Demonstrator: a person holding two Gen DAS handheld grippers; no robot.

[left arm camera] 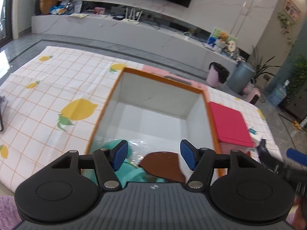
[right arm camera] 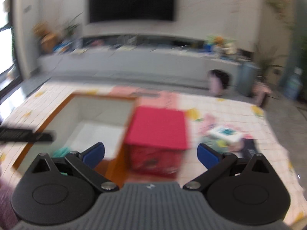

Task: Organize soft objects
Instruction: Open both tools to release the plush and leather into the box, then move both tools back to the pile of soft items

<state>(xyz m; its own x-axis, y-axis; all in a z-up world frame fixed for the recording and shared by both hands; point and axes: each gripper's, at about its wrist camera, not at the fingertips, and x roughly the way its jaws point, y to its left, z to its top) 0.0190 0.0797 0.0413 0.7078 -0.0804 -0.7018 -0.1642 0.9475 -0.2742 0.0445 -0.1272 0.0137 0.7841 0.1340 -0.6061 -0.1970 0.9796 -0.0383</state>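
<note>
An open storage box with an orange rim (left arm camera: 115,88) and white inner walls stands on a lemon-print sheet. Inside, near its front, lie a teal soft item (left arm camera: 132,170) and a brown soft item (left arm camera: 163,163). My left gripper (left arm camera: 153,155) is open and empty, hovering above the box's near end. My right gripper (right arm camera: 151,153) is open and empty, above a red box (right arm camera: 157,126) that stands just right of the storage box (right arm camera: 63,103). The right wrist view is blurred. Soft items, pink and white-teal (right arm camera: 224,134), lie on the sheet to the right.
The lemon-print sheet (left arm camera: 48,88) covers a low surface. The red box (left arm camera: 228,122) sits beside the storage box's right wall. Beyond are a grey TV bench (left arm camera: 134,32), a pink bin (left arm camera: 217,74), a grey bin (left arm camera: 241,76) and plants.
</note>
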